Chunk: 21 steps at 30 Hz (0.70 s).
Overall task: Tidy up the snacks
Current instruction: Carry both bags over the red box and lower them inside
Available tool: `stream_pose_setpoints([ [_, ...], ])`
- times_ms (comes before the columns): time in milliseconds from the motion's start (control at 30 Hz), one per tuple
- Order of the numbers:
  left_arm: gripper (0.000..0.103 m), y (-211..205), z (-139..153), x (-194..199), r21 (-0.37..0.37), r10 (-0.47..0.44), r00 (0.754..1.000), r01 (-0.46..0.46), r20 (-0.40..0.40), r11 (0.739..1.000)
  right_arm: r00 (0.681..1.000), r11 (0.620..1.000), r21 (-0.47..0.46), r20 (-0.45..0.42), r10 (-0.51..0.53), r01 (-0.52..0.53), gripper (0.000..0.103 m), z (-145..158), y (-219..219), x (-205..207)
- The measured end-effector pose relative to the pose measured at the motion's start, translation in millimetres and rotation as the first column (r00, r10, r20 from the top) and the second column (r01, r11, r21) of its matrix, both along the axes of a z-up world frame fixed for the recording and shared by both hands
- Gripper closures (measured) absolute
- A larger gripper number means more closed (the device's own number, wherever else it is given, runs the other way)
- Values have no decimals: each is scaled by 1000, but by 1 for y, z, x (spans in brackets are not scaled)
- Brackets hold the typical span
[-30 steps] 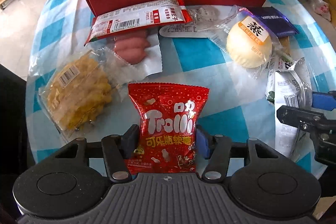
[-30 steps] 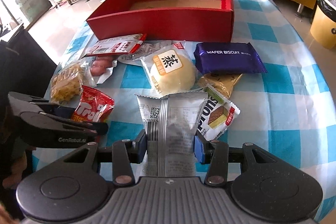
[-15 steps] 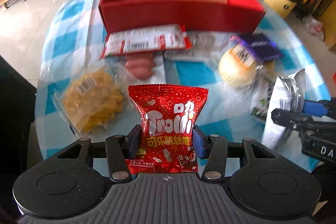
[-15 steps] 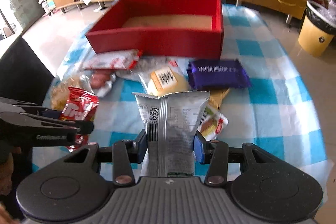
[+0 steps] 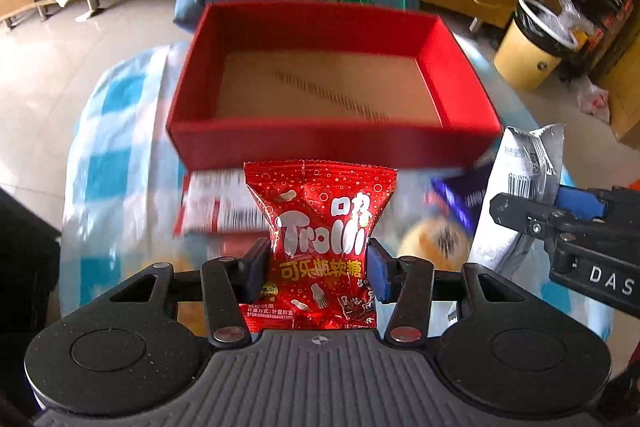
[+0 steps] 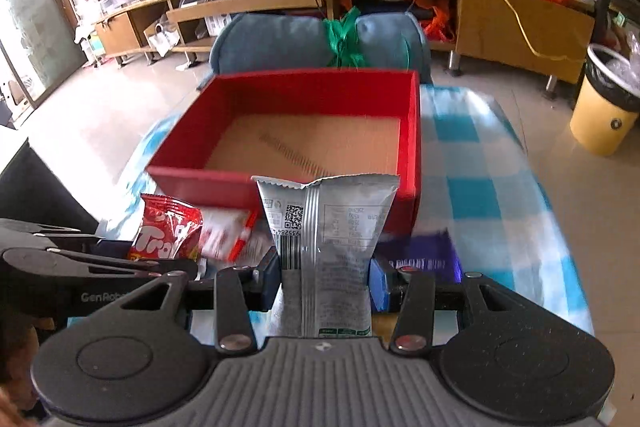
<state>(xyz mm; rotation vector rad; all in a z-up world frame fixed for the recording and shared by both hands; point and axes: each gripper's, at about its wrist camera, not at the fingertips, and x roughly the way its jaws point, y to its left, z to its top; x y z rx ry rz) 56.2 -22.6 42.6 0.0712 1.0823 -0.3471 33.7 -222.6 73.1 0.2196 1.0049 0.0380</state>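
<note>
My left gripper (image 5: 318, 269) is shut on a red Trolli candy bag (image 5: 320, 227), held upright above the table. My right gripper (image 6: 324, 279) is shut on a silver snack packet (image 6: 326, 227), its barcode side facing the camera. Both packets hang in front of the near wall of an open red box (image 5: 332, 143) with a bare brown cardboard floor (image 6: 308, 147). In the left wrist view the silver packet (image 5: 520, 187) and the right gripper (image 5: 560, 223) show at the right edge. In the right wrist view the Trolli bag (image 6: 168, 231) and the left gripper (image 6: 96, 259) show at the left.
Blurred under the grippers on the blue checked tablecloth (image 6: 480, 187) lie a red-and-white sausage pack (image 5: 216, 205), a round bun in clear wrap (image 5: 436, 241) and a purple wafer pack (image 6: 420, 255). A blue rolled bundle (image 6: 320, 43) sits behind the box. A yellow bin (image 6: 608, 107) stands on the floor at right.
Both grippers have risen off the table with their packets and moved toward the red box. The box's floor is now in full view; the snacks on the table have slid down out of sight.
</note>
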Motion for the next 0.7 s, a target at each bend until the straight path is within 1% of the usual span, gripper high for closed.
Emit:
stream_pose_setpoints([
  [333,45,-13,17,54,-2,45,997,-45,60,999,999,1000,-6,47,-20,21,63,13,-15,59],
  [567,45,-20,21,93,6,78,993,-78,89,997,998,1000,-10,50,-28,28,63,7,-21,99],
  [700,45,-28,16,110,14,82,993,-83,90,996,999,999,-15,44,-31,31,63,0,-23,120],
])
